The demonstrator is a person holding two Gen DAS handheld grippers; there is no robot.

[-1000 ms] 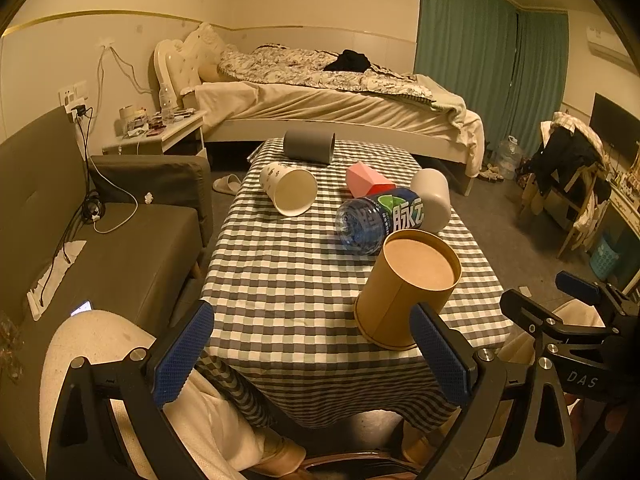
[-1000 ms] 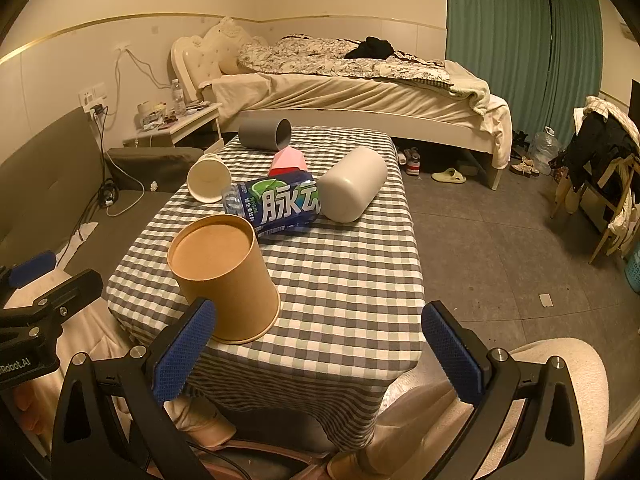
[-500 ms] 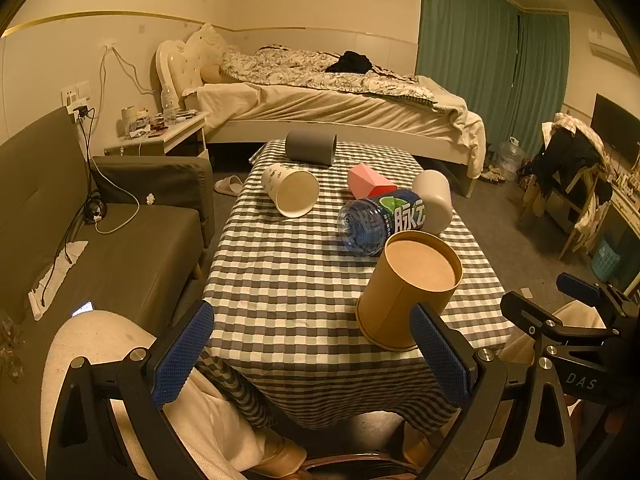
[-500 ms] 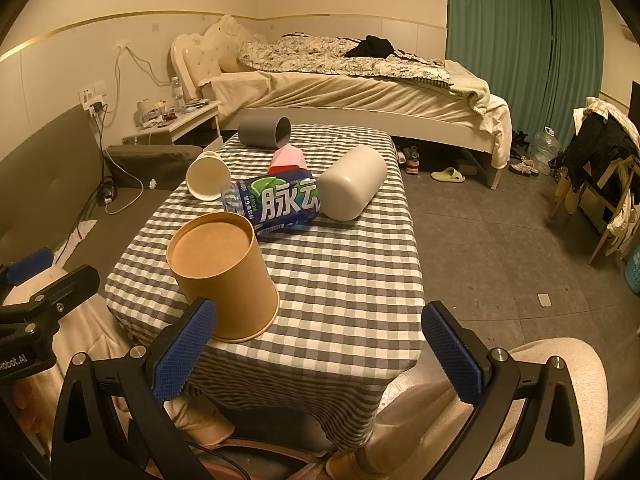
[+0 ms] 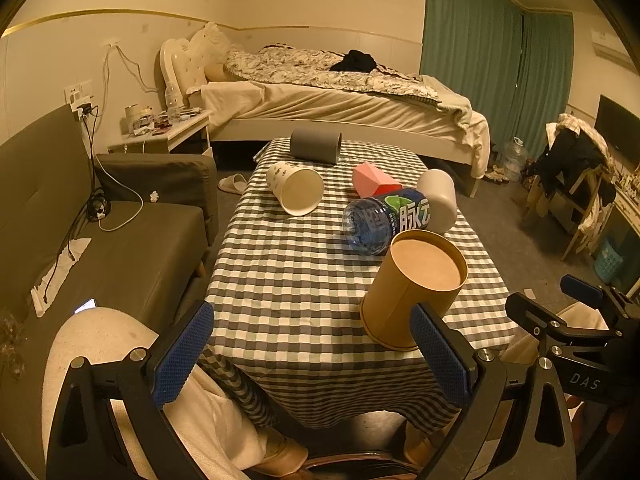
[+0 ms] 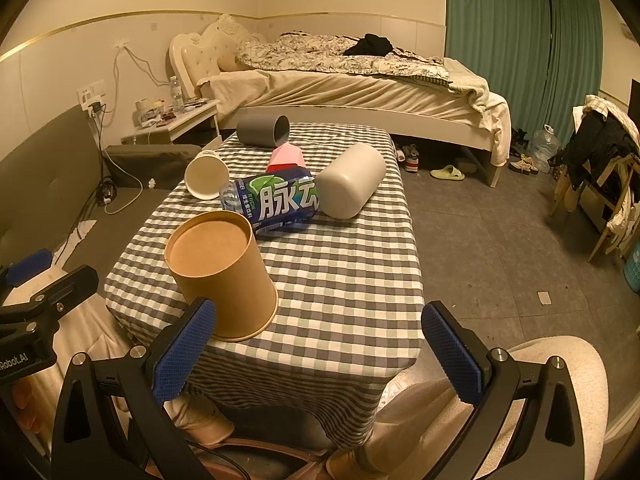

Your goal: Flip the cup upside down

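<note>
Brown cup [image 6: 224, 276] inverted near counter [image 6: 352, 280] front edge; bare cloth to its right. Left gripper [image 5: 316, 356] and right gripper [image 6: 316, 356] spread wide, holding nothing.

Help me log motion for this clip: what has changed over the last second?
Almost nothing. Both grippers, left and right, are open and empty as before; the views barely drift. The brown cup stands upside down on the table; the bottle and the other cups lie where they were.
</note>
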